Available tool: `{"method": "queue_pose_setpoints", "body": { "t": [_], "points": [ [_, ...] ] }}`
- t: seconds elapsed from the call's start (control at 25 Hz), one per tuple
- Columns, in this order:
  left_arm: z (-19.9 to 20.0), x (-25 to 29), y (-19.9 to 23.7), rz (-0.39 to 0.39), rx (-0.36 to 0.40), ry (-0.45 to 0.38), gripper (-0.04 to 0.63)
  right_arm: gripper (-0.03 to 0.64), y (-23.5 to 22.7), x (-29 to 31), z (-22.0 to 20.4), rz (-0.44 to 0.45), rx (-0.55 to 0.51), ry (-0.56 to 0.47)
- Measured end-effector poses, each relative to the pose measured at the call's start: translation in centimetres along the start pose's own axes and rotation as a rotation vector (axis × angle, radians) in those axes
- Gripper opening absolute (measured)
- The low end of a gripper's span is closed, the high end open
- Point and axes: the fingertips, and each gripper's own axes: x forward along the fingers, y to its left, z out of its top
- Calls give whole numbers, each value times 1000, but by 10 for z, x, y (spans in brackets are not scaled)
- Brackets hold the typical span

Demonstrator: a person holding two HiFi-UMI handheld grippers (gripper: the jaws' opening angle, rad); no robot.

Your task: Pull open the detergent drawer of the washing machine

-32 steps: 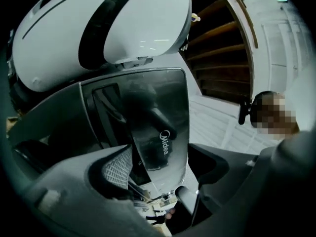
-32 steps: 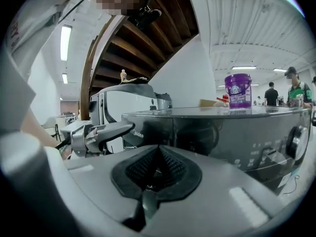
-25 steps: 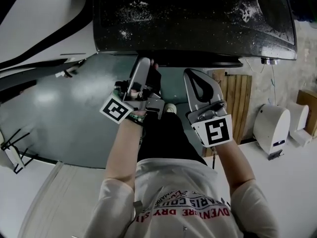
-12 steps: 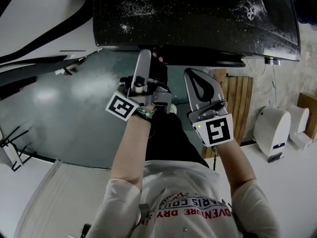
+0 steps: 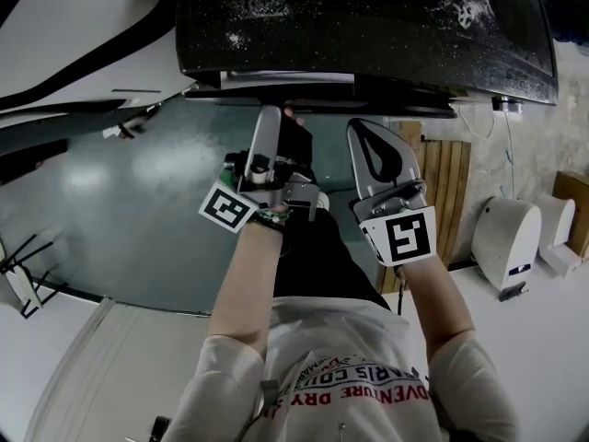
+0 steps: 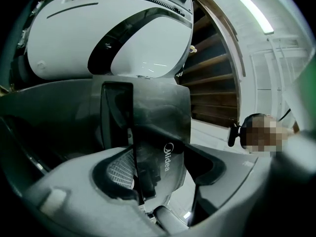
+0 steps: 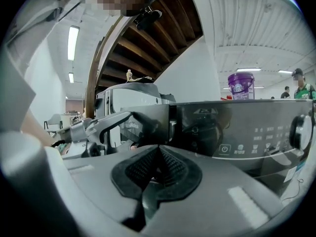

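Observation:
The washing machine (image 5: 368, 35) fills the top of the head view, and its dark control panel (image 7: 237, 132) shows in the right gripper view. The detergent drawer (image 5: 285, 79) stands out a little from the machine's front as a pale strip. My left gripper (image 5: 279, 122) reaches up to the drawer. In the left gripper view the dark Midea drawer front (image 6: 148, 112) stands between the closing jaws of the left gripper (image 6: 163, 157). One pad (image 6: 118, 169) lies against it, and a gap shows at the other. My right gripper (image 5: 368, 141) hangs beside it, shut and empty (image 7: 158, 149).
A purple tub (image 7: 240, 85) stands on the machine's top. Another white machine (image 6: 123, 38) is to the left. A wooden slatted panel (image 5: 442, 191) and a white appliance (image 5: 506, 233) stand at the right. People (image 7: 302, 85) are far off.
My left gripper has tilted up at the drawer front. A pale strip of the drawer now shows below the machine's top edge. The right gripper has stayed put.

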Motion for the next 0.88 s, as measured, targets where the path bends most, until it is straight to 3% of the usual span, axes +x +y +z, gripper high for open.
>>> {"method": "queue_pose_setpoints", "body": {
  "t": [0.44,0.88],
  "points": [
    [-9,-27,-12,6,-8,26,313,2,11,-28,-4,-24,-59,17],
    [-25,-68,-33,8,-9,52,314,2,26,-65,-7,-87,-39,36]
  ]
}}
